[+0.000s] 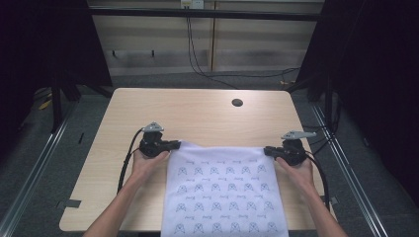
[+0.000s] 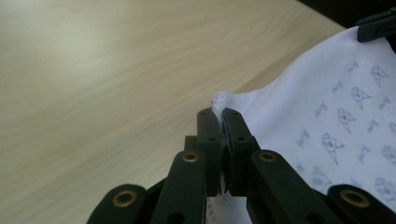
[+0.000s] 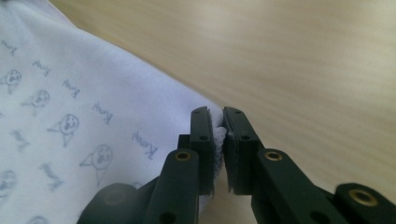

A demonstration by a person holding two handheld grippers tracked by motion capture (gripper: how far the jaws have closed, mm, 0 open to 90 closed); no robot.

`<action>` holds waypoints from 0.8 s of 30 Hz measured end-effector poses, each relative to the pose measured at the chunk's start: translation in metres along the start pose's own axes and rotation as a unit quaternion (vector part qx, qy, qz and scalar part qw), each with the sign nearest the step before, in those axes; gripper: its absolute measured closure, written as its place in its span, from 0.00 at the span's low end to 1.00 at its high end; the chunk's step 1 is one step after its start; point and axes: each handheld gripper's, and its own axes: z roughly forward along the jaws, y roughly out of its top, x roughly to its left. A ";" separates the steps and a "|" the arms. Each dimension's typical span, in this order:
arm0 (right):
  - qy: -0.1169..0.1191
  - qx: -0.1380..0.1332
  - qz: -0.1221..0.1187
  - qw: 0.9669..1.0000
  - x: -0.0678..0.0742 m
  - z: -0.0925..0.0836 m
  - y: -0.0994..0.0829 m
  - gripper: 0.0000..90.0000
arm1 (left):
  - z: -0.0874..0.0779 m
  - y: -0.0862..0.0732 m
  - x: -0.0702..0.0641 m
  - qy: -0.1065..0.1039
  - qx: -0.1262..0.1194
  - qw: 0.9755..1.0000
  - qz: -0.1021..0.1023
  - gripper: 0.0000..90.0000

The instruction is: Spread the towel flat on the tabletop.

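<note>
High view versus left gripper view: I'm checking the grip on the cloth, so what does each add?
High view: both hands, the right gripper at the far right corner, the table's round hole. Left gripper view: the left gripper pinching the bunched corner between its jaws. Both: the white printed cloth on the wooden table.

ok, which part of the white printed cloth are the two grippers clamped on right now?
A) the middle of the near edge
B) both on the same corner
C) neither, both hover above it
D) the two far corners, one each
D: the left gripper pinches the far left corner of the cloth and the right gripper the far right one; each gripper view shows fabric squeezed between shut jaws.
</note>
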 end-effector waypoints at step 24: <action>0.093 0.011 -0.115 0.989 0.073 -0.042 -0.023 0.93 | -0.064 -0.002 -0.039 -0.020 -0.058 0.996 0.059 0.97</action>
